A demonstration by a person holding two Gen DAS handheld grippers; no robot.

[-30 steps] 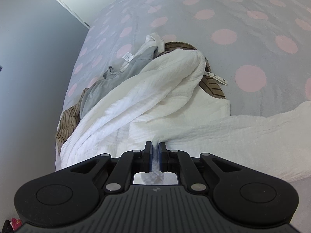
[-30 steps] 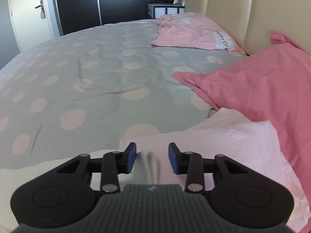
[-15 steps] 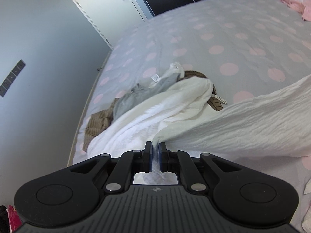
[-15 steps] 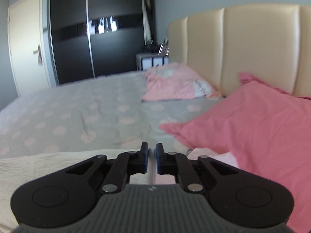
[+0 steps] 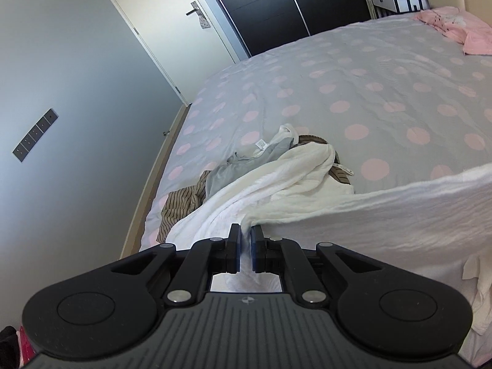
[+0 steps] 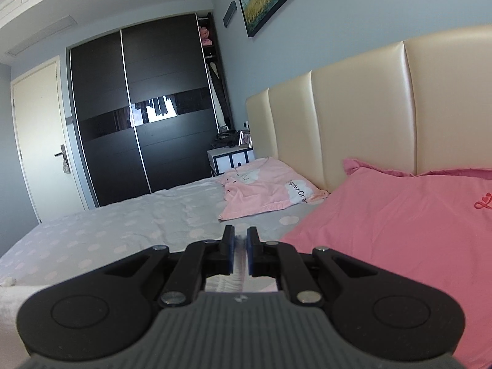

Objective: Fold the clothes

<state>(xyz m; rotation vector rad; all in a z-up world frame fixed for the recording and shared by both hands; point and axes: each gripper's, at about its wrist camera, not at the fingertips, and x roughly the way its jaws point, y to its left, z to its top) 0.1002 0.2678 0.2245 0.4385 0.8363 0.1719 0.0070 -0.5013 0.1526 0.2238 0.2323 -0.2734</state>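
Left gripper (image 5: 244,247): jaws nearly together, pinching an edge of the white crinkled cotton garment (image 5: 384,215) at 6 o'clock in the left wrist view.
Right gripper (image 6: 240,253): jaws narrow, clamped on a thin strip of the same white cloth at 6 o'clock in the right wrist view.
White garment: held up off the bed between the two grippers; its upper edge runs taut from the left jaws toward 3 o'clock, and the rest trails back onto the clothes pile.
Clothes pile: a grey garment with a white tag (image 5: 240,169) and a brown striped garment (image 5: 181,203) lie bunched at 10 o'clock from the left jaws, partly under the white cloth, close to the bed's left edge.
Bed (image 5: 353,92): grey cover with pale pink dots; wide bare stretch from the pile toward 12 and 2 o'clock.
Bed edges: the left edge runs beside a grey wall (image 5: 61,92), with only a narrow strip of floor between them.
Pillows: deep pink pillow (image 6: 399,230) at 3 o'clock in the right wrist view, light pink printed pillow (image 6: 270,190) at 12 o'clock, both against the cream padded headboard (image 6: 353,107).
Containers: dark sliding-door wardrobe (image 6: 138,123) beyond the bed; an open section at its right end shows hanging clothes.
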